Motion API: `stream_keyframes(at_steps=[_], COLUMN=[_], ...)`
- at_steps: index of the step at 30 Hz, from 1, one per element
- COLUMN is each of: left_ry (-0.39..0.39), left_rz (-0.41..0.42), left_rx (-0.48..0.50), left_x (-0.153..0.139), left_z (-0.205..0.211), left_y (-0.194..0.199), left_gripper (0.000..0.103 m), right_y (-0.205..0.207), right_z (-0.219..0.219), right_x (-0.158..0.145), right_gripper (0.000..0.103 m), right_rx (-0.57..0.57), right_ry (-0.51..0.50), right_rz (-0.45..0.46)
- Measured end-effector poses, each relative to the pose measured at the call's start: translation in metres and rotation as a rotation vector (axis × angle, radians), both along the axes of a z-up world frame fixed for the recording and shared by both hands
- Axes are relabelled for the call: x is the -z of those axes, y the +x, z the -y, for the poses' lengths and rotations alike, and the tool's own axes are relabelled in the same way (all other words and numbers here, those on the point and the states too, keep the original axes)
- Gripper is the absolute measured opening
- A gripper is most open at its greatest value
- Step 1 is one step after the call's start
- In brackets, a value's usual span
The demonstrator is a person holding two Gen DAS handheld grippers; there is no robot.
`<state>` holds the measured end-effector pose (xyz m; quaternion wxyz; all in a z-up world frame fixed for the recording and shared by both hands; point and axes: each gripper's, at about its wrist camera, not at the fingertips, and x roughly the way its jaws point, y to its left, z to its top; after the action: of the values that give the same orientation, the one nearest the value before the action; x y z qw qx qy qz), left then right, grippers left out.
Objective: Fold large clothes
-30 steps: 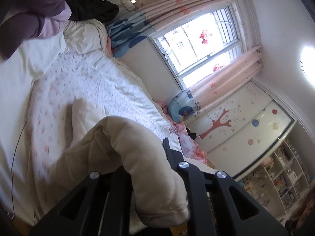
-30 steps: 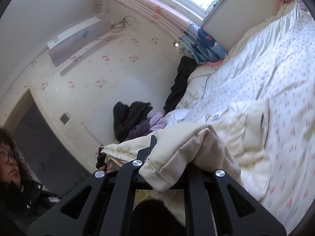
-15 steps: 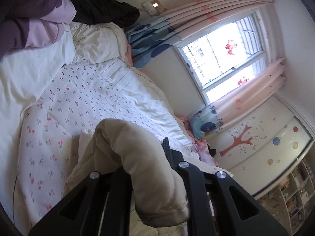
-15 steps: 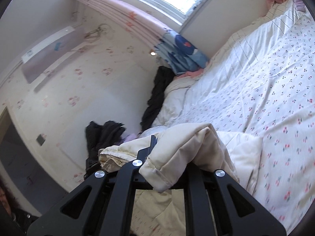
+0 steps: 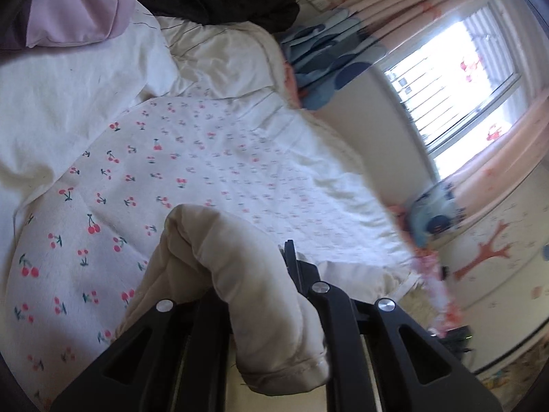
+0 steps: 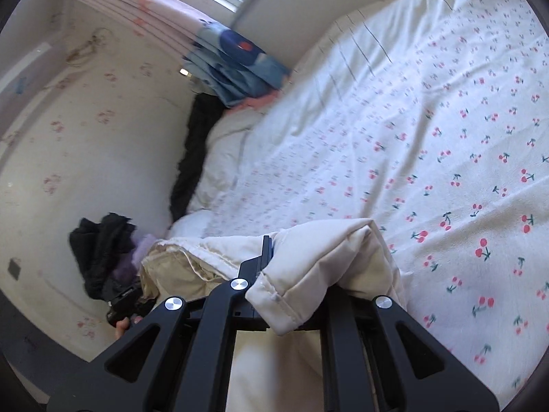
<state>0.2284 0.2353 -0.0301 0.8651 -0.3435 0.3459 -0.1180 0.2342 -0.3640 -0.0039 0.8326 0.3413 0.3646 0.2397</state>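
A cream padded garment [image 5: 247,274] is bunched between the fingers of my left gripper [image 5: 254,295], which is shut on it above the cherry-print bed cover [image 5: 212,171]. My right gripper [image 6: 291,288] is shut on another fold of the same cream garment [image 6: 326,257]; its edge runs left toward the other gripper [image 6: 127,302], seen small at lower left. The garment hangs below both grippers, out of sight.
The bed cover [image 6: 446,137] fills the right wrist view. A purple garment [image 5: 79,10] and black clothes [image 5: 223,0] lie at the head of the bed. Black clothes [image 6: 103,247] hang by the wall. Window and curtains [image 5: 463,86] stand beyond the bed.
Both grippers have swung lower and closer over the bed with the cream garment still held. The spread part of the garment on the bed has left both views.
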Motion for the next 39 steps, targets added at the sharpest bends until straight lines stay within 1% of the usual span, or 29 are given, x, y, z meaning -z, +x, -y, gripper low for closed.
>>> stream_keyframes(at_steps=[2,5,8,11,13,14,15,17,19,20,21,22,23,24,25,26,27,30,32,34,37,39], left_ry=[0.052,0.107,0.125,0.105,0.064,-0.001,-0.056,-0.14,-0.2,-0.238,-0.264,-0.282,-0.286,-0.28,-0.245,-0.198,-0.115,-0.041,0.023,0.076,0.157,0.199], left_rz=[-0.022,-0.06,-0.103,-0.116,-0.11,-0.1,-0.096,-0.087,-0.079,-0.085,-0.09,-0.095,-0.107,-0.116,-0.124,-0.131,-0.118,-0.069,-0.03,-0.007,0.044,0.075], left_rx=[-0.009,-0.017,-0.016,0.007,0.027,0.035,0.033,0.029,0.031,0.033,0.032,0.032,0.039,0.044,0.042,0.036,0.032,0.071,0.127,0.169,0.237,0.252], left_x=[0.011,0.028,0.041,0.037,0.027,0.018,0.011,-0.003,-0.017,-0.023,-0.027,-0.032,-0.038,-0.043,-0.051,-0.057,-0.07,-0.089,-0.096,-0.097,-0.089,-0.08], left_z=[0.007,0.012,0.013,0.011,0.008,0.001,-0.005,-0.013,-0.017,-0.019,-0.019,-0.02,-0.02,-0.02,-0.019,-0.019,-0.016,-0.005,0.016,0.035,0.078,0.101], left_y=[0.008,0.019,0.026,0.026,0.023,0.02,0.017,0.012,0.007,0.006,0.005,0.004,0.004,0.004,0.003,0.002,-0.002,-0.016,-0.027,-0.037,-0.053,-0.061], left_gripper=[0.011,0.012,0.014,0.017,0.026,0.029,0.034,0.037,0.042,0.046,0.059,0.074,0.082,0.087,0.087,0.087,0.087,0.087,0.087,0.087,0.087,0.088], right_y=[0.009,0.02,0.026,0.021,0.013,0.009,0.001,-0.014,-0.025,-0.03,-0.036,-0.04,-0.047,-0.051,-0.059,-0.067,-0.072,-0.085,-0.095,-0.107,-0.121,-0.128], right_z=[-0.002,-0.006,-0.013,-0.018,-0.024,-0.026,-0.031,-0.04,-0.049,-0.053,-0.058,-0.062,-0.068,-0.071,-0.074,-0.076,-0.079,-0.086,-0.095,-0.107,-0.122,-0.13], right_x=[0.013,0.033,0.044,0.037,0.024,0.017,0.007,-0.013,-0.027,-0.033,-0.04,-0.045,-0.051,-0.056,-0.063,-0.07,-0.074,-0.085,-0.09,-0.093,-0.092,-0.085], right_gripper=[0.007,0.008,0.009,0.01,0.011,0.012,0.013,0.017,0.018,0.021,0.024,0.038,0.064,0.072,0.079,0.08,0.081,0.081,0.081,0.081,0.082,0.082], right_rx=[-0.002,-0.006,-0.01,-0.004,-0.003,-0.005,-0.008,-0.02,-0.027,-0.034,-0.045,-0.051,-0.056,-0.055,-0.051,-0.056,-0.062,-0.073,-0.085,-0.106,-0.126,-0.144], right_ry=[-0.023,-0.045,-0.081,-0.138,-0.203,-0.231,-0.268,-0.318,-0.369,-0.391,-0.414,-0.434,-0.462,-0.479,-0.503,-0.519,-0.528,-0.552,-0.574,-0.591,-0.599,-0.615], right_rz=[-0.027,-0.067,-0.088,-0.078,-0.056,-0.044,-0.022,0.02,0.044,0.054,0.066,0.075,0.09,0.107,0.141,0.165,0.174,0.202,0.232,0.27,0.319,0.342])
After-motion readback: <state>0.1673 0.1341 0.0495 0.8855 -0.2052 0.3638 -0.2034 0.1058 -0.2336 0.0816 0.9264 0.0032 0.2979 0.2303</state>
